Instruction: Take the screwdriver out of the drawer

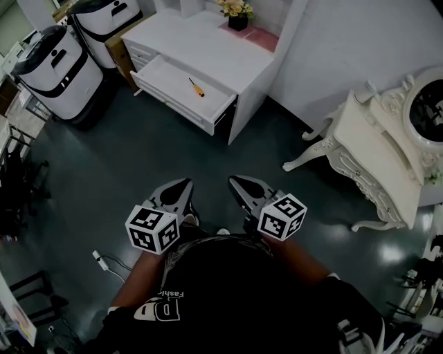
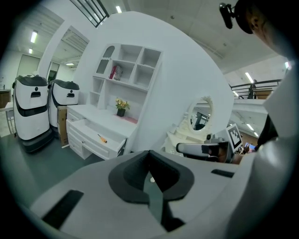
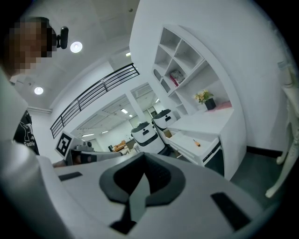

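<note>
head view shows the screwdriver (image 1: 197,87), orange-handled, lying in the open drawer (image 1: 181,109), in its right half and near the back edge where the drawer meets the white desk (image 1: 208,48). it is well apart from both tools: the left gripper (image 1: 176,191) and the right gripper (image 1: 242,187) are held side by side close to the person's body, tips pointing toward the desk across a stretch of bare dark floor (image 1: 152,159). each gripper view shows its jaws pressed together with nothing between them. a flower pot (image 1: 237,16) stands at the desk's far edge, two white machines (image 1: 59,66) stand beyond the desk's left end, and an ornate white dressing table (image 1: 377,148) stands off to the right. nothing lies across the floor between the grippers and the drawer.
</note>
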{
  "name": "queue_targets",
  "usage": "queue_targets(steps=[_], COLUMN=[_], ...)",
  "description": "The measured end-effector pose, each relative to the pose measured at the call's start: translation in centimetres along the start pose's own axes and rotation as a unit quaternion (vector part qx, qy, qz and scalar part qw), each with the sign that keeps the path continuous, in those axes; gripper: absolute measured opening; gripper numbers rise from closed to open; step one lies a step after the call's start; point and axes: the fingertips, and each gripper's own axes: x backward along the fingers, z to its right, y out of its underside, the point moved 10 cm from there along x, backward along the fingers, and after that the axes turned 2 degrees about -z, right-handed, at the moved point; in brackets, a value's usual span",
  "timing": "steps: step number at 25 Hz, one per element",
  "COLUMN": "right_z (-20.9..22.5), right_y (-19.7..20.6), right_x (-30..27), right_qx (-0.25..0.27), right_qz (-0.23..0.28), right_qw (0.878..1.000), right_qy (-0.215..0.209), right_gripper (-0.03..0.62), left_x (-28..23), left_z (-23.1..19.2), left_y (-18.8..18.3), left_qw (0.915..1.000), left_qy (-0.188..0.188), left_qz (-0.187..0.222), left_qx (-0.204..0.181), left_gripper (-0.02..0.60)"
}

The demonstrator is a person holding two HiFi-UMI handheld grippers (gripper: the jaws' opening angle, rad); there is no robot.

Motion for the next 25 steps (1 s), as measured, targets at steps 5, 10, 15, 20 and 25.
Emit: queue_targets(steps=[5,10,15,20,25], right_z=[0.6,1.0,1.6,2.0,2.3], right_y=[-0.8,-1.6,-2.2,-2.8,-3.6], right_x=[-1.8,-3.9,-6.0,-8.3,-10.6], right_qx=[0.0,0.001,-0.003,-0.001,-0.001], right_qz=[-0.002,-0.009,-0.018,-0.022,-0.032], right_qw=[1.0,1.0,1.0,1.0,0.999], right_qy=[0.001,-0.001,-0.001,0.001,0.005], right_gripper=[0.009,0.009,0.009,0.009,0.009], left_x=[-0.5,-1.1,-1.7,-2.4,-2.9], left_z=[-1.5,-3.6,-5.5,-7.9,-10.1], left_y=[-1.1,-1.9,-2.9,-3.6,-4.6], left_qw=[1.0,0.9999,0.9999,0.9997,0.9995], left_qy=[0.0,-0.005,-0.005,-0.007,-0.004], left_qz=[0.008,0.006,0.003,0.004,0.005], left_qx=[0.002,0.01,0.016,0.021,0.03], left_gripper=[0.014,0.014,0.014,0.014,0.014])
